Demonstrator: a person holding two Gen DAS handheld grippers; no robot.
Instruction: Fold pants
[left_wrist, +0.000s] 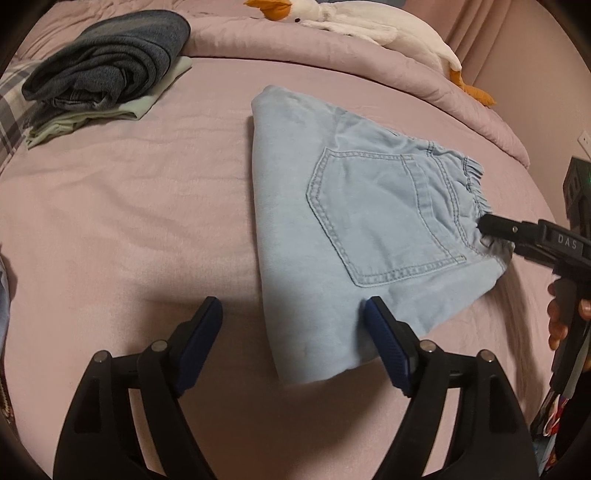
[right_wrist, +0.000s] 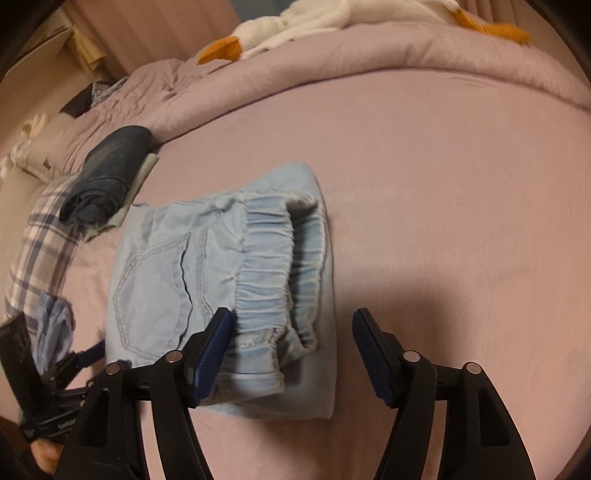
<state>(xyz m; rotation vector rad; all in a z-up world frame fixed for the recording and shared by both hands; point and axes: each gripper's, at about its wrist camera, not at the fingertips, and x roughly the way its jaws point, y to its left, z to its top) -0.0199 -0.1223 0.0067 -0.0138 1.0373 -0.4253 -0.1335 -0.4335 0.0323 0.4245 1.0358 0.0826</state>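
Left wrist view — left gripper (left_wrist: 293, 325) fingers spread, low beside folded pants (left_wrist: 354, 236).

I get dim, warm indoor light on both feeds — soft gripper shadows fall on the bed (left_wrist: 110, 221). Fisheye bending and dark vignetting at the corners; right view slightly blurred.

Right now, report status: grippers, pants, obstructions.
Left gripper open, empty. Right gripper open at waistband. Light blue pants folded on bed. Folded clothes stack off to the side.
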